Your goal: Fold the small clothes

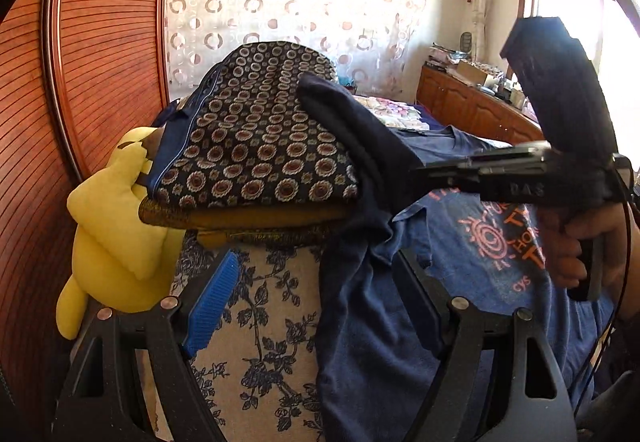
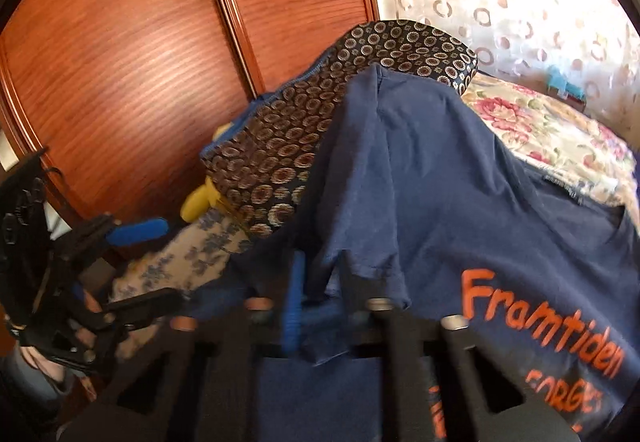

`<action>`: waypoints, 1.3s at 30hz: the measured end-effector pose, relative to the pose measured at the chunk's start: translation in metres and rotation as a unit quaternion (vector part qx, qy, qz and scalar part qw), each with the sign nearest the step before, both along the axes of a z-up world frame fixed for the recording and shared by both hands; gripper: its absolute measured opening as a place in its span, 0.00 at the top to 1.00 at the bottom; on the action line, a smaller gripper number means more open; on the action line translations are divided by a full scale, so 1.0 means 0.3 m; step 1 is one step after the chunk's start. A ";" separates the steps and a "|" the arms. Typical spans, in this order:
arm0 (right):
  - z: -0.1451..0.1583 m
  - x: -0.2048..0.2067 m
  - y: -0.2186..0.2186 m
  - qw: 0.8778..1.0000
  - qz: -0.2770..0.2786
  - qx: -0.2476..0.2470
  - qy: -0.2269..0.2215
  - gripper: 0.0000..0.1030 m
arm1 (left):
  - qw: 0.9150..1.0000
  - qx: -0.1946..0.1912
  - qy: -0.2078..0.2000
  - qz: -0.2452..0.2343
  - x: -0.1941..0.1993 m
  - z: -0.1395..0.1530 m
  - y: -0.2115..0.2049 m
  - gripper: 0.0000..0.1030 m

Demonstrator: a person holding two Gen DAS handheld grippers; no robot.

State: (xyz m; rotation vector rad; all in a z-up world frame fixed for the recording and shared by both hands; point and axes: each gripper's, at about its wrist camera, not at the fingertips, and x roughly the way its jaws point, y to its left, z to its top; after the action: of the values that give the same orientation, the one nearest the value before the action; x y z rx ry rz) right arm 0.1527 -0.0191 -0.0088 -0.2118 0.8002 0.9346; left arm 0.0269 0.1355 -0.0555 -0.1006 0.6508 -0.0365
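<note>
Navy cotton T-shirt with orange print [image 1: 460,242] spread across bed with blue-floral sheet [image 1: 264,306], one sleeve draped up against dark circle-patterned cushion [image 1: 256,138]. Yellow plush toy [image 1: 108,226] beside cushion, next to reddish wooden wardrobe doors [image 2: 120,54].

Left gripper [image 1: 316,306]: jaws wide, blue-padded finger over bare sheet, other finger on shirt fabric.

Right gripper [image 2: 320,294]: jaws narrow, pinching fold of shirt sleeve; view blurred.

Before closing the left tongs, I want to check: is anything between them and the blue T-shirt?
Nothing visible is. The left tongs are open, and the T-shirt lies partly inside their gap. The right tongs grip its fabric.
</note>
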 end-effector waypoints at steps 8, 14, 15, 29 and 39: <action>0.101 0.147 -0.057 0.997 -0.055 -0.004 -0.049 0.97 | 1.000 -0.003 0.002 0.002 -0.002 -0.006 -0.001 0.22; 0.063 0.299 -0.129 0.988 -0.144 -0.043 -0.023 0.97 | 1.000 0.005 0.002 -0.004 0.002 -0.007 -0.023 0.22; 0.055 0.300 -0.133 0.986 -0.154 -0.053 -0.020 0.94 | 1.000 0.006 0.003 -0.005 0.003 -0.007 -0.030 0.22; 0.019 0.136 -0.374 0.986 -0.150 -0.051 -0.044 0.45 | 0.999 0.023 -0.006 -0.030 0.037 0.019 -0.142 0.22; -0.037 -0.017 -0.693 0.973 -0.218 -0.060 -0.054 0.38 | 0.997 0.036 -0.003 -0.074 0.141 0.031 -0.319 0.22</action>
State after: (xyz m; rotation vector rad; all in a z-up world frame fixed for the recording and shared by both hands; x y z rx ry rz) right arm 0.1478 -0.2269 -0.0199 -0.1805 0.7626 0.4577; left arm 0.0692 0.0399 -0.0461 0.0184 0.6527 -0.1562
